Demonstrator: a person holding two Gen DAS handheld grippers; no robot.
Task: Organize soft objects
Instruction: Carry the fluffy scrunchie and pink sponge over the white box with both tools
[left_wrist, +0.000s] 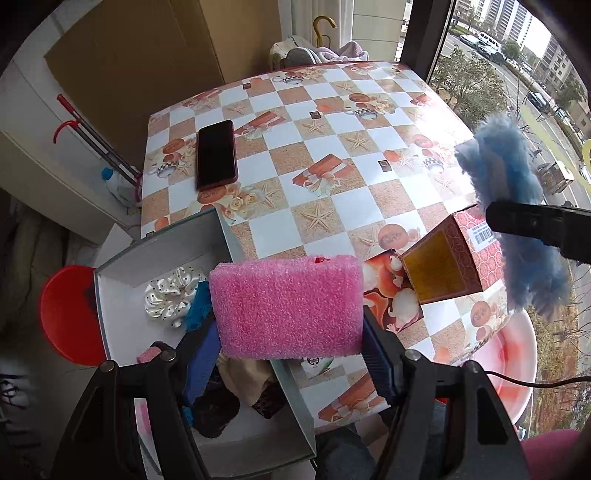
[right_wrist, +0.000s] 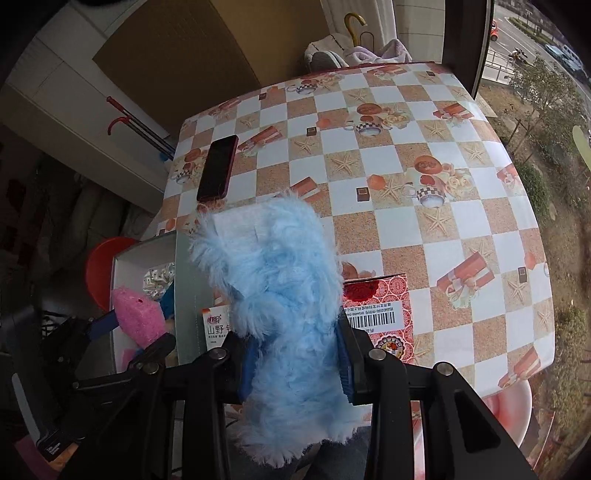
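My left gripper (left_wrist: 290, 347) is shut on a pink sponge (left_wrist: 288, 306), held in the air above the near table edge and the right wall of a white open box (left_wrist: 122, 314). The same sponge (right_wrist: 138, 319) and box (right_wrist: 123, 266) appear at the left of the right wrist view. In the box lie a white dotted scrunchie (left_wrist: 170, 295), a blue cloth and darker soft items. My right gripper (right_wrist: 295, 363) is shut on a fluffy light-blue cloth (right_wrist: 280, 295), which hangs on both sides of the fingers. In the left wrist view that blue cloth (left_wrist: 513, 206) hangs at the right.
A dark phone (left_wrist: 216, 155) lies on the checked tablecloth (left_wrist: 332, 147) at the far left. A red patterned carton (left_wrist: 450, 258) lies on its side with its open mouth showing. A red stool (left_wrist: 66, 314) stands left of the box, a pink basin (left_wrist: 509, 354) below the table's right edge.
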